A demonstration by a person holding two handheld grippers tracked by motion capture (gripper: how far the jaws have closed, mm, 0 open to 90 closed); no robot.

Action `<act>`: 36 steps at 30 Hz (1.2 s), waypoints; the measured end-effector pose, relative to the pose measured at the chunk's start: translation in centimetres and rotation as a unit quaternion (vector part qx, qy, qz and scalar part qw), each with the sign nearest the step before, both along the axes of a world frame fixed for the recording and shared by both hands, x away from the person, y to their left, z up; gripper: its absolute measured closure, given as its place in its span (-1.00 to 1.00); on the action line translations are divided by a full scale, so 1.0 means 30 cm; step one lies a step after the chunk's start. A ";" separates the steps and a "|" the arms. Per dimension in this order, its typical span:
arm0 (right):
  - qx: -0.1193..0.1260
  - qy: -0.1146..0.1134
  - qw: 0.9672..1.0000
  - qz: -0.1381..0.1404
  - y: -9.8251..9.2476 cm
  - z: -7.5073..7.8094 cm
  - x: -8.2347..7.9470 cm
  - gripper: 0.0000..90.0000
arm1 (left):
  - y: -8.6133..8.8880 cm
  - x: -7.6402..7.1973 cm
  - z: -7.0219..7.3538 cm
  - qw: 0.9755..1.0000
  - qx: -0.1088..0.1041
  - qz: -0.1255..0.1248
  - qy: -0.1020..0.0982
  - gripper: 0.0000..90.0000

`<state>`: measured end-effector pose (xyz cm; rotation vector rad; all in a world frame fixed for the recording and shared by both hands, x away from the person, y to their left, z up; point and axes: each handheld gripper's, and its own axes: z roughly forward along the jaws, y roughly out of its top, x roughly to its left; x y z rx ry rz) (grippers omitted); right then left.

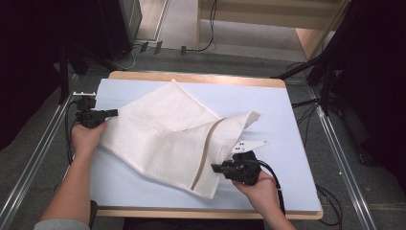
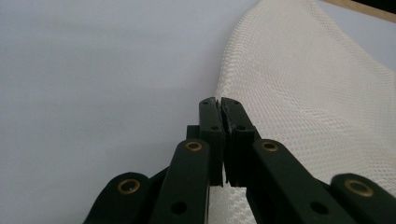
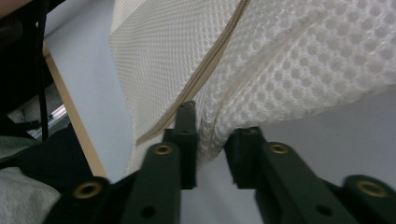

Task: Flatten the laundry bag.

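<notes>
A white mesh bag [image 1: 163,129] with a beige zipper [image 1: 206,148] lies crumpled and partly raised on the pale blue table top [image 1: 273,110]. At the bag's left corner, my left gripper [image 1: 114,113] is shut on the mesh. In the left gripper view the jaws [image 2: 219,100] meet, and the mesh bag [image 2: 303,93] runs off to the right. My right gripper [image 1: 216,167] sits at the bag's near right edge. Its jaws [image 3: 215,126] stand apart around a fold of mesh [image 3: 280,56] that rests against one jaw only, beside the zipper [image 3: 219,51].
The table has a wooden rim [image 1: 191,76] and its near edge [image 3: 70,107] lies close behind my right gripper. Metal rails [image 1: 340,158] run along both sides. Cables [image 1: 143,48] and dark equipment stand on the floor beyond.
</notes>
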<state>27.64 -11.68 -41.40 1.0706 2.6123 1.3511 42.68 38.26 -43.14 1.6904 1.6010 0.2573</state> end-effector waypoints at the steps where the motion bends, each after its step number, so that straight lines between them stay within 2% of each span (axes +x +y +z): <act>1: -0.006 -0.008 1.000 0.001 0.003 0.004 -0.014 0.53 | 0.000 0.001 0.000 1.000 0.001 -0.001 0.001 0.95; 3: -0.011 -0.028 1.000 0.001 -0.005 0.017 -0.030 0.40 | -0.003 0.001 0.003 1.000 0.002 -0.004 -0.002 0.87; 6: 0.001 -0.038 0.999 -0.012 -0.044 0.049 -0.046 0.28 | -0.005 -0.006 0.018 1.000 0.001 -0.008 -0.015 0.66; 7: 0.005 -0.049 0.999 -0.018 -0.064 0.062 -0.054 0.28 | -0.005 -0.008 0.022 1.000 0.001 -0.010 -0.018 0.59; 10: 0.013 -0.076 0.996 -0.045 -0.134 0.098 -0.060 0.44 | -0.011 -0.012 0.038 1.000 -0.006 -0.022 -0.015 0.46; 14: 0.021 -0.082 0.993 -0.081 -0.210 0.136 -0.019 0.60 | -0.033 -0.027 0.073 0.999 -0.008 -0.033 -0.025 0.30; 17: 0.020 -0.094 0.991 -0.097 -0.246 0.159 0.031 0.70 | -0.060 -0.039 0.098 0.998 -0.006 -0.048 -0.029 0.23; 22: 0.017 -0.084 0.989 -0.125 -0.296 0.170 0.156 0.81 | -0.128 -0.054 0.123 0.997 -0.002 -0.075 -0.035 0.25; 25: 0.016 -0.079 0.987 -0.138 -0.315 0.176 0.229 0.97 | -0.175 -0.063 0.129 0.995 0.003 -0.093 -0.034 0.27; 31: 0.016 -0.076 0.987 -0.137 -0.310 0.177 0.350 1.00 | -0.250 -0.085 0.134 0.993 0.000 -0.115 -0.033 0.30; 32: 0.016 -0.073 0.988 -0.139 -0.307 0.173 0.369 1.00 | -0.264 -0.090 0.135 0.992 0.005 -0.122 -0.032 0.32; 36: 0.011 -0.053 0.990 -0.131 -0.292 0.138 0.422 1.00 | -0.306 -0.105 0.134 0.990 0.002 -0.142 -0.028 0.44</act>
